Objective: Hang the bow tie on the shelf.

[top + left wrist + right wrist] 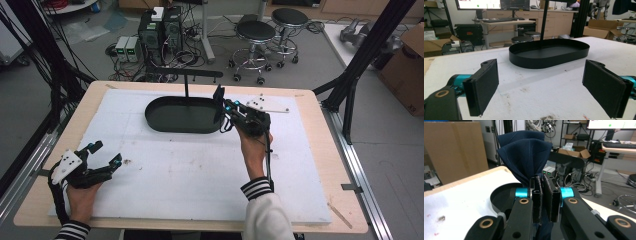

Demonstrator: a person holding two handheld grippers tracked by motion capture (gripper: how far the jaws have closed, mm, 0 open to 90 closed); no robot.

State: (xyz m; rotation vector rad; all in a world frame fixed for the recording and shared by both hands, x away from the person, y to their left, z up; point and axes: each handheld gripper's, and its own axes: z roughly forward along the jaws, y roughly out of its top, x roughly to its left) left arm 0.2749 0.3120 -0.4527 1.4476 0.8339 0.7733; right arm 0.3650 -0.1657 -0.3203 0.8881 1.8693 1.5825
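Jaws of the right gripper (543, 200) pinch a soft, light navy cloth (524, 157) at its gathered end beside the black tray (182, 115), far-centre table; left gripper (102, 155) waits wide apart, near-left.

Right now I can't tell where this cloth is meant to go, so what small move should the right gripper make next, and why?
Probably ease the right gripper leftward over the black tray: it is shut on the dark blue cloth at the tray's right end.
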